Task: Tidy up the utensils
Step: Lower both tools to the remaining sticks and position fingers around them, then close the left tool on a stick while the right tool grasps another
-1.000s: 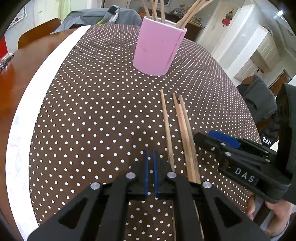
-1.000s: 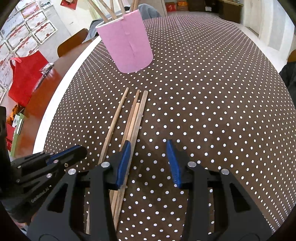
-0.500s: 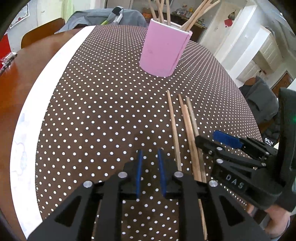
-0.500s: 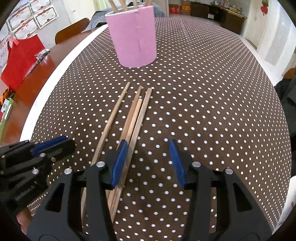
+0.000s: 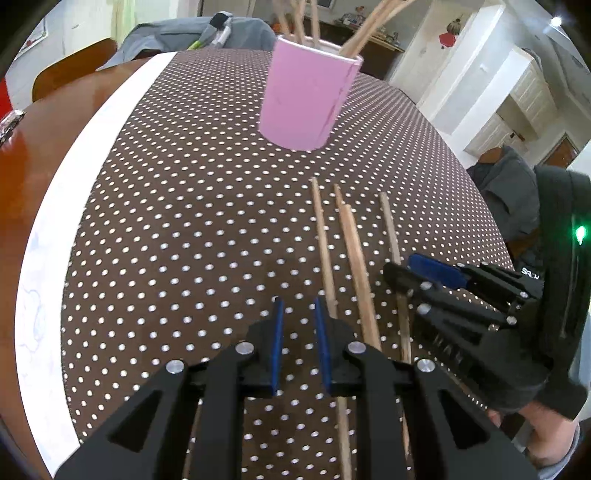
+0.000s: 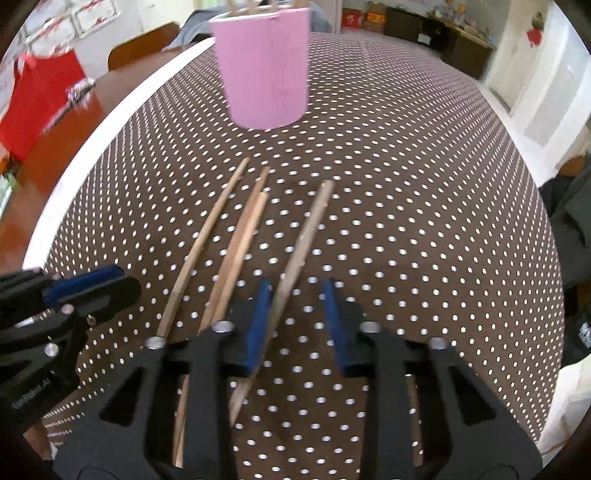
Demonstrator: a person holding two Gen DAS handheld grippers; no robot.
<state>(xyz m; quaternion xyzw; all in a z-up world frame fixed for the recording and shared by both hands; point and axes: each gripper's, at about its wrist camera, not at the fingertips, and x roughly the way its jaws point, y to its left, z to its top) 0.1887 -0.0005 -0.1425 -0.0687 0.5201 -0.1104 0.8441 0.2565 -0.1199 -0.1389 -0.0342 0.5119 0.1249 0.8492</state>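
Observation:
A pink cup (image 5: 306, 99) (image 6: 266, 70) holding several wooden chopsticks (image 5: 365, 29) stands at the far side of the dotted cloth. Three loose chopsticks (image 5: 354, 251) (image 6: 240, 236) lie side by side nearer to me. A fourth chopstick (image 6: 306, 232) (image 5: 391, 236) lies apart to their right. It runs between the jaws of my right gripper (image 6: 297, 295) (image 5: 402, 275), close to the left pad. Those jaws are closing, and the right pad still stands clear of the stick. Just left of the chopsticks, my left gripper (image 5: 298, 310) (image 6: 110, 286) is slightly open over bare cloth.
A brown white-dotted tablecloth (image 5: 166, 221) with a white border (image 5: 74, 177) covers a wooden table (image 5: 22, 166). A red bag (image 6: 40, 99) and a chair (image 6: 144, 44) are at the far left. A person's hand (image 5: 546, 443) holds the right gripper.
My left gripper went from shut to slightly open. The right gripper's jaws narrowed, and the rightmost chopstick slid right, away from the others, and now lies between them.

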